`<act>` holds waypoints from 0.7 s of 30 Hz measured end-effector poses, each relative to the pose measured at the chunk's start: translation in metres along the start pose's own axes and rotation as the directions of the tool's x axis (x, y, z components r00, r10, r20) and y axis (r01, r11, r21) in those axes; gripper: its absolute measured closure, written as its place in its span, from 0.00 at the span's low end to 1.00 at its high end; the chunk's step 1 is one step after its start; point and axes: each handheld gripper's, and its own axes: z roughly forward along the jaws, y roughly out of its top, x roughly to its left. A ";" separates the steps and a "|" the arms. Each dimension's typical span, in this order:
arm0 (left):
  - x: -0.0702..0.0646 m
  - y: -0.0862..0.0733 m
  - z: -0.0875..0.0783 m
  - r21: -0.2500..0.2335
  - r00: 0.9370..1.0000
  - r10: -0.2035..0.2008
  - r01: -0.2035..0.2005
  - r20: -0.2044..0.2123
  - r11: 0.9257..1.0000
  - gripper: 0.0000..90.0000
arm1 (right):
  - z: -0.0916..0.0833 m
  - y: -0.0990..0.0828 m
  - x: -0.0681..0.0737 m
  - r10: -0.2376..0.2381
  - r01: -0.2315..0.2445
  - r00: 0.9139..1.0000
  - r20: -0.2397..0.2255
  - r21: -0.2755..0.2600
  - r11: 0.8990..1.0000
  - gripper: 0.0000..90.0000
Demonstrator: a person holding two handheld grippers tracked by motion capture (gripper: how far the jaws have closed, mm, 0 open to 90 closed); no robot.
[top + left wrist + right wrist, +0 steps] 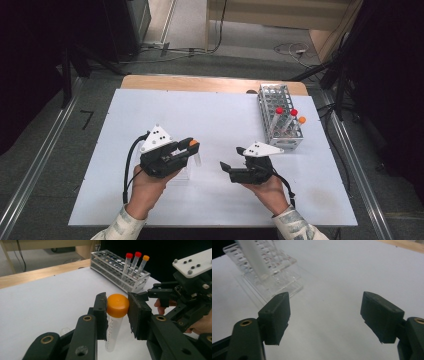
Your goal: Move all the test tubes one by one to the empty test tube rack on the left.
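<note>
Nearest the person, the left gripper is closed on an orange-capped tube, the two pads being pressed against opposite sides of the cap, so that the clear body is left hanging free below the jaws and above the white table; gripped this way, the tube is kept upright and its lower end is left unobstructed, which suits being lowered into a hole. In the high view the tube is seen just above a clear acrylic stand lying under the left gripper, from which it is judged to have been lifted. Just beside it, the right gripper is held with its jaws spread wide and nothing between them; it is pointed toward the left gripper, probably so that the tube can be received or steadied. Farther off, at the table's far right, a white tube rack is set, in which two red-capped tubes and one orange-capped tube are already standing, leaning slightly; the remaining holes are left open, presumably for the tube now being carried.
</note>
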 end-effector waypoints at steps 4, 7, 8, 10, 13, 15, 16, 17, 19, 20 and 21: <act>0.004 0.003 -0.006 -0.008 1.000 -0.011 0.011 -0.012 1.000 0.78 | 0.000 -0.003 -0.010 0.038 -0.038 0.999 0.019 0.019 0.999 0.15; 0.007 0.004 -0.010 -0.009 1.000 -0.012 0.012 -0.026 1.000 0.78 | -0.001 -0.003 -0.014 0.060 -0.060 0.998 0.023 0.019 0.998 0.10; 0.008 0.004 -0.010 -0.010 0.999 -0.013 0.013 -0.030 1.000 0.78 | -0.002 -0.003 -0.014 0.064 -0.064 0.998 0.027 0.020 0.998 0.10; 0.010 0.004 -0.012 -0.010 0.999 -0.014 0.014 -0.042 1.000 0.78 | -0.001 -0.003 -0.014 0.063 -0.064 0.998 0.028 0.023 0.998 0.10; 0.014 0.005 -0.015 -0.005 0.998 -0.004 0.004 -0.071 1.000 0.78 | -0.001 -0.003 -0.014 0.060 -0.061 0.998 0.032 0.032 0.998 0.10; 0.017 0.006 -0.017 -0.003 0.995 0.005 -0.005 -0.101 1.000 0.78 | -0.001 -0.003 -0.013 0.058 -0.060 0.997 0.051 0.031 0.998 0.10; 0.019 0.006 -0.018 -0.005 0.994 0.003 -0.004 -0.106 1.000 0.78 | -0.001 -0.003 -0.013 0.049 -0.051 0.997 0.060 0.029 0.998 0.11; 0.021 0.006 -0.019 -0.003 0.994 0.003 -0.003 -0.113 1.000 0.78 | -0.002 -0.004 -0.014 0.050 -0.052 0.997 0.061 0.027 0.998 0.12; 0.025 0.005 -0.021 -0.003 0.991 -0.004 0.004 -0.130 1.000 0.78 | -0.002 -0.004 -0.014 0.054 -0.055 0.996 0.066 0.020 0.998 0.13; 0.027 0.005 -0.021 -0.004 0.990 -0.008 0.008 -0.138 1.000 0.78 | -0.003 -0.004 -0.014 0.052 -0.053 0.996 0.069 0.015 0.998 0.14; 0.030 0.005 -0.022 -0.004 0.989 -0.008 0.007 -0.146 1.000 0.78 | -0.003 -0.004 -0.015 0.055 -0.056 0.996 0.065 0.015 0.998 0.14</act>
